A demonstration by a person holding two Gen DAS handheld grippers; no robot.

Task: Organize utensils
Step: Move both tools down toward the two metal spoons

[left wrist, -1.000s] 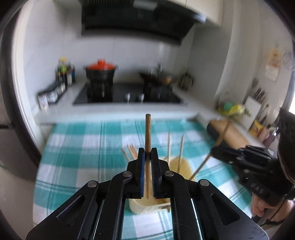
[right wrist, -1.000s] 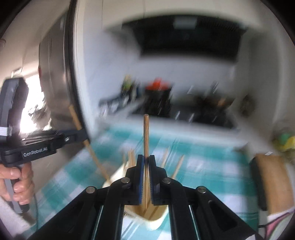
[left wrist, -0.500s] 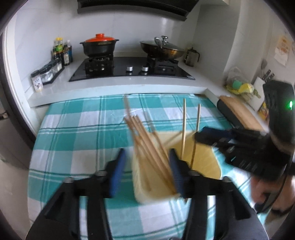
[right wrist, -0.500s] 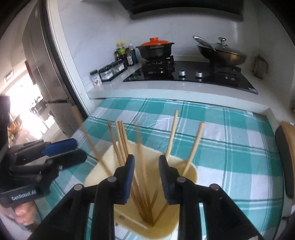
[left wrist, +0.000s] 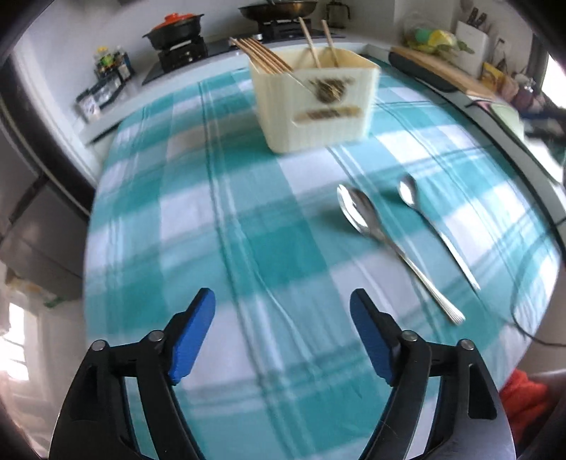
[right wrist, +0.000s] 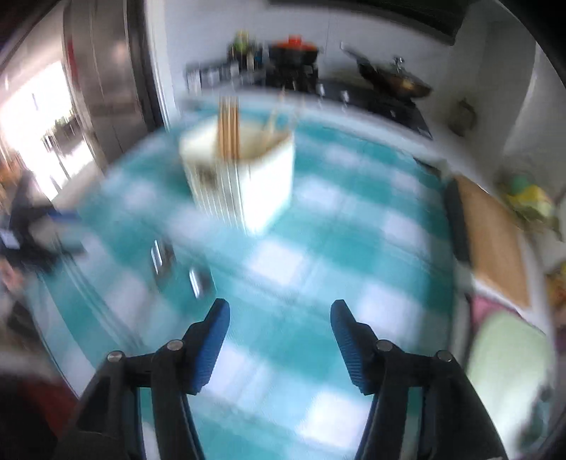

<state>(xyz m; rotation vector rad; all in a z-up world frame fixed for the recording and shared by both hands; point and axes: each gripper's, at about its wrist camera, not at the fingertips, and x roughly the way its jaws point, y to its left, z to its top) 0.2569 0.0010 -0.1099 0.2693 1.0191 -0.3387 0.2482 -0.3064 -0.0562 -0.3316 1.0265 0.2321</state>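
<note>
A cream holder box (left wrist: 315, 102) stands on the teal checked tablecloth (left wrist: 184, 198) with several wooden chopsticks (left wrist: 261, 56) leaning in it. Two metal spoons lie on the cloth in front of it, a large spoon (left wrist: 357, 212) and a smaller spoon (left wrist: 408, 193) to its right. My left gripper (left wrist: 282, 300) hovers over bare cloth to the near left of the spoons, its jaws opening with nothing between them. In the blurred right wrist view the box (right wrist: 244, 173) sits ahead and my right gripper (right wrist: 279, 311) is also opening and empty; the spoons (right wrist: 177, 265) show as streaks at its left.
A stove with an orange-lidded pot (left wrist: 175, 26) and a wok (right wrist: 392, 79) runs along the back counter. A wooden cutting board (right wrist: 491, 244) lies at the right. A fridge (right wrist: 102, 74) stands left of the table. The other gripper and hand (right wrist: 24, 233) blur at the left edge.
Both grippers let go of their chopsticks into the box, opened, and pulled back and down from over the box toward the near cloth. The spoons have come into view.
</note>
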